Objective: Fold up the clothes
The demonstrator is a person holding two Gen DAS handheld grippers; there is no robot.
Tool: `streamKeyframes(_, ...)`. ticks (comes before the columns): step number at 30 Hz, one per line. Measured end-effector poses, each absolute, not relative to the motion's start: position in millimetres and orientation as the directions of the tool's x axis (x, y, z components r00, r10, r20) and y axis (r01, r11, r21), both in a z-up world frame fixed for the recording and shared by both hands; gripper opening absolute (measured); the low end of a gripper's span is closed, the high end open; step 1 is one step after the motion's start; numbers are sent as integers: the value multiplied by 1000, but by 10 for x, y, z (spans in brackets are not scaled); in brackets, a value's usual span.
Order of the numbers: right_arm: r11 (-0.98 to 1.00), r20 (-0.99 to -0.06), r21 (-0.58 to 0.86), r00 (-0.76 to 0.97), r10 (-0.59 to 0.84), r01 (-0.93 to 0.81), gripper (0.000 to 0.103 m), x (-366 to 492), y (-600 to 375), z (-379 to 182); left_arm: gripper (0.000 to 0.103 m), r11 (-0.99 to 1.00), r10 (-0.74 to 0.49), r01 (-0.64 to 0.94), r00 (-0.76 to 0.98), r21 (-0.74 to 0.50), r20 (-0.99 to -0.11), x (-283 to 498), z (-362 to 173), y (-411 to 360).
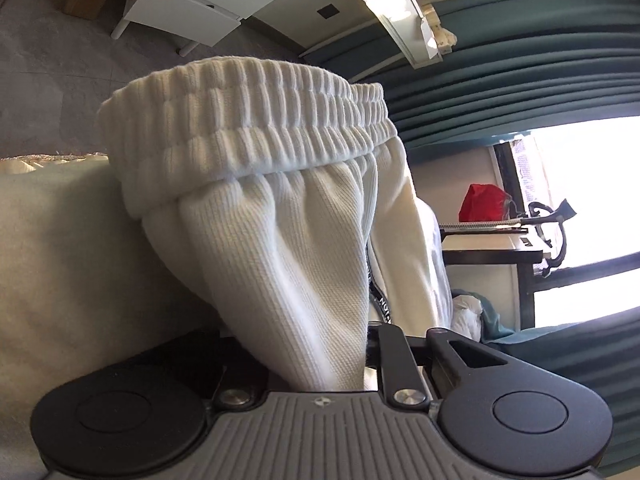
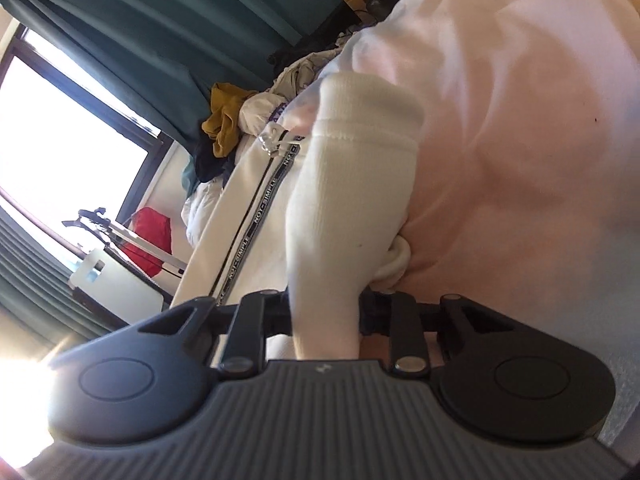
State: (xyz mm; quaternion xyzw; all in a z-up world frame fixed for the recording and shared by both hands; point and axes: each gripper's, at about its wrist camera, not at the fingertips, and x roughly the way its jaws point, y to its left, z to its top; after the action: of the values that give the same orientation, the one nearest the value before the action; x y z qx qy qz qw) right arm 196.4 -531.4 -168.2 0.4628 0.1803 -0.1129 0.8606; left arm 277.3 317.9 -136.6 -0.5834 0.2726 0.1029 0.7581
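**Clerk:** Left wrist view, item one?

**Keeper:** One pair of white trousers [image 1: 280, 240], ribbed knit, elasticated waistband [image 1: 248, 128] uppermost. Cloth ran down into the left gripper [image 1: 320, 376]; the fingertips were hidden under it, the linkage drawn in close, so it read as clamped on a gathered bunch just below the band. A black printed tape [image 1: 376, 292] showed along one seam. Cream bedding [image 1: 60, 248] lay to one side, teal curtains [image 1: 520, 64] and a window [image 1: 580, 220] beyond.

**Clerk:** Right wrist view?

**Keeper:** The same trousers, other end: a ribbed cuff [image 2: 368, 112] standing up out of the right gripper [image 2: 324, 340], which was likewise closed down on a fold of the leg, its tips buried in cloth. The tape ran alongside. Pale pink fabric [image 2: 520, 120] filled the far side; I could not tell whether it was bedding or another garment. A heap of mixed clothes [image 2: 240, 128] sat by the window, and a red bag [image 2: 154, 228] lay further along that side.

**Clerk:** Position of the garment?

**Keeper:** Held between the two tools, waist at the left, cuff at the right. Whether any part rested on the bed could not be made out.

**Clerk:** Handling notes?

**Keeper:** Judged soft, limp, fairly thick and light; not slippery, nothing breakable. It would sag between grips and bunch readily. Best holds appeared to be the firm edges: waistband corners and cuff hems, where the doubled knit gives the pads something to bite.
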Motion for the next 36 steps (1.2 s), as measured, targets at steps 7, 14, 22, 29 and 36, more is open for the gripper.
streamKeyframes(7,549,-321,777,944,-74,307,14,1672,-5262,-1206,13,329,-171,-427,851,-843,-497,2469,-857,3202)
streamKeyframes(14,531,-311,793,948,-69,299,13,1115,-5315,-919,13,345,-203,-437,830,-831,-520,1750,-537,3463)
streamKeyframes(22,386,-381,844,923,-56,372,13,409,-5439,-1017,13,367,-270,-485,761,-794,-589,708,-464,3720)
streamKeyframes(29,305,-557,789,830,-15,534,13,238,-5574,-1555,22,433,-278,-502,715,-748,-641,390,-646,3695)
streamKeyframes(36,371,-557,765,830,-28,526,13,241,-5510,-1561,63,545,-207,-501,697,-672,-687,-83,-455,3519)
